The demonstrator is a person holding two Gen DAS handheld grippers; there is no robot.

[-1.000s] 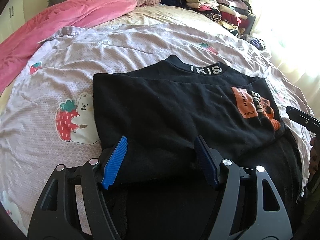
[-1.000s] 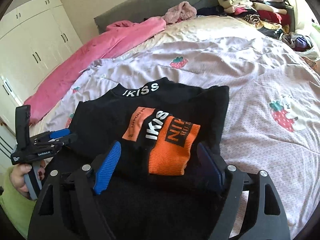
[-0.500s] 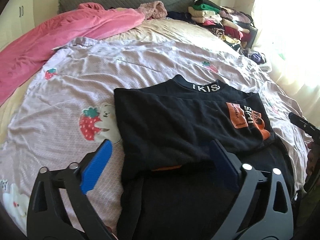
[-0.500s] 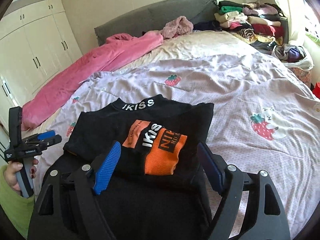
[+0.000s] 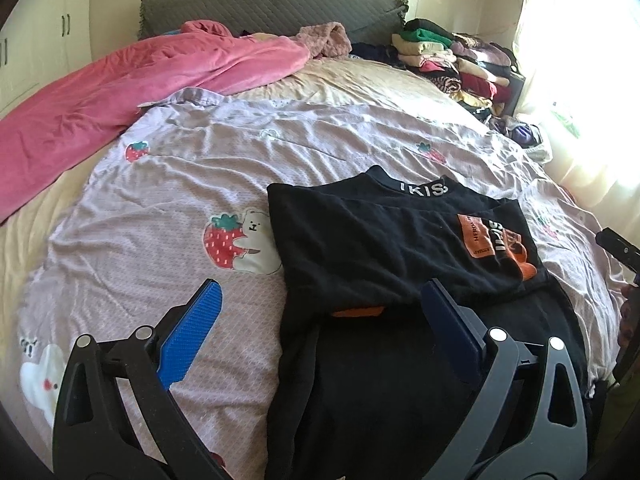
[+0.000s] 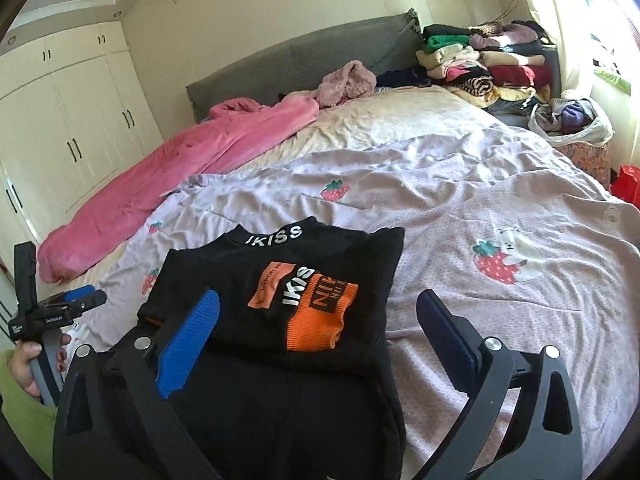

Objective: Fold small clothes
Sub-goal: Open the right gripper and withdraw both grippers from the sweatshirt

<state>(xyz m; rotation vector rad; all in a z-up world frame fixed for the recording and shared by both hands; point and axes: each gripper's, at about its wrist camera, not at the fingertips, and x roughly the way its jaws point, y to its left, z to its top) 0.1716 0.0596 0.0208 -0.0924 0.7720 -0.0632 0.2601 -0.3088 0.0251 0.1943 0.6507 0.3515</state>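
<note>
- The left gripper [image 5: 320, 328] is wide open and holds nothing. Its jaws have just been opening. Under it lies the near edge of the black top [image 5: 384, 248].
- The right gripper [image 6: 320, 328] is wide open too and empty. Its jaws have just opened more, with the top below them, not pinched.
- The black top [image 6: 280, 300] lies on the purple quilt [image 6: 500, 208], partly folded, its orange patch [image 6: 316, 312] facing up.
- It looks soft, light and floppy. Pinch a thick folded edge or corner, I think, so no layer slips.
- Far off is a stack of clothes [image 6: 480, 64].
</note>
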